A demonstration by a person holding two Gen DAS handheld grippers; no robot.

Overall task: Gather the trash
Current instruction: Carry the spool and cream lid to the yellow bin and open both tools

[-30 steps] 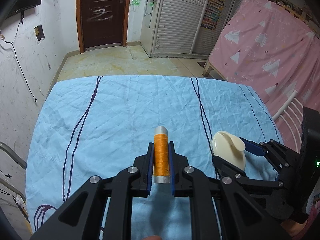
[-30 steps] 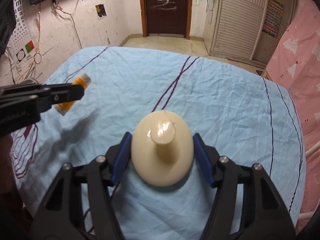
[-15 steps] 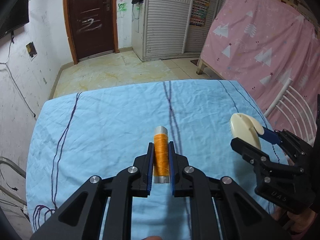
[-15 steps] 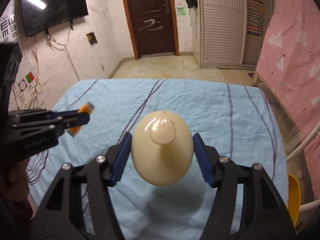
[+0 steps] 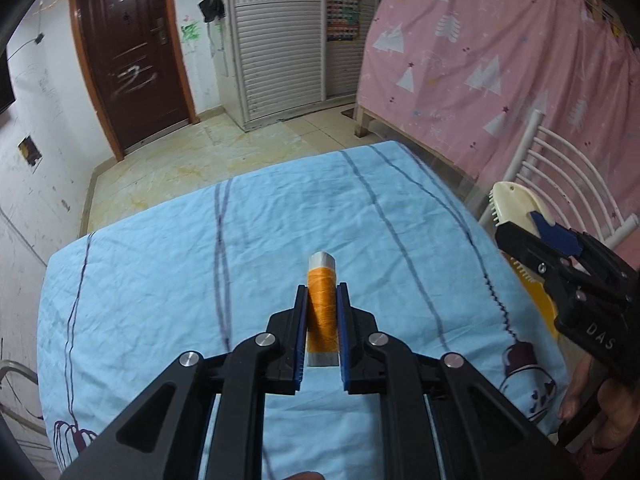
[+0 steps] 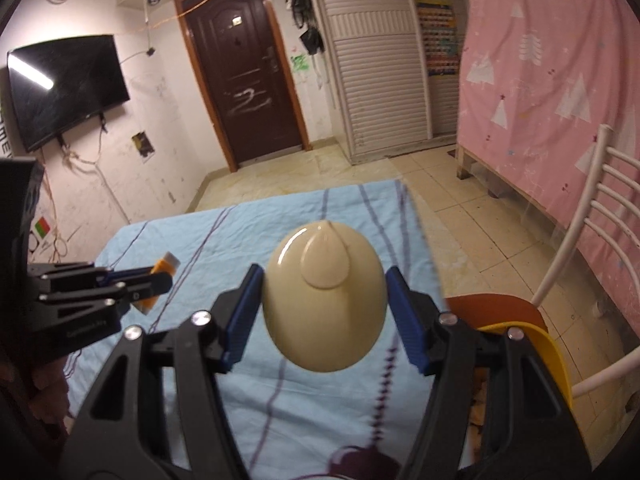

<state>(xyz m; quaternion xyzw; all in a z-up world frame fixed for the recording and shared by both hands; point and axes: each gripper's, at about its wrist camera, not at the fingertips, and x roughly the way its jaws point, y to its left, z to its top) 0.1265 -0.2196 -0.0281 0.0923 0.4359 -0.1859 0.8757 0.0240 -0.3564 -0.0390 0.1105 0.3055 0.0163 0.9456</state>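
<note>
My left gripper [image 5: 322, 294] is shut on an orange thread spool [image 5: 321, 304] with grey ends, held above the blue tablecloth [image 5: 160, 264]. My right gripper [image 6: 325, 278] is shut on a cream oval brush [image 6: 325, 294] with short bristles, held above the table's right edge. In the left wrist view the brush [image 5: 516, 206] and right gripper [image 5: 520, 226] are at the far right. In the right wrist view the spool [image 6: 162, 270] and left gripper [image 6: 158, 276] are at the left.
A yellow bin [image 6: 532, 348] sits on a red-seated white chair [image 6: 600, 208] just right of the table. A pink curtain [image 5: 500, 64] hangs on the right. A dark door [image 5: 128, 60] and white shutter cabinet [image 5: 280, 36] stand behind, a TV [image 6: 64, 88] on the left wall.
Both grippers have swung rightward and lifted with their objects. The brush now hangs over the table's right edge, and the chair and yellow bin have come into view.
</note>
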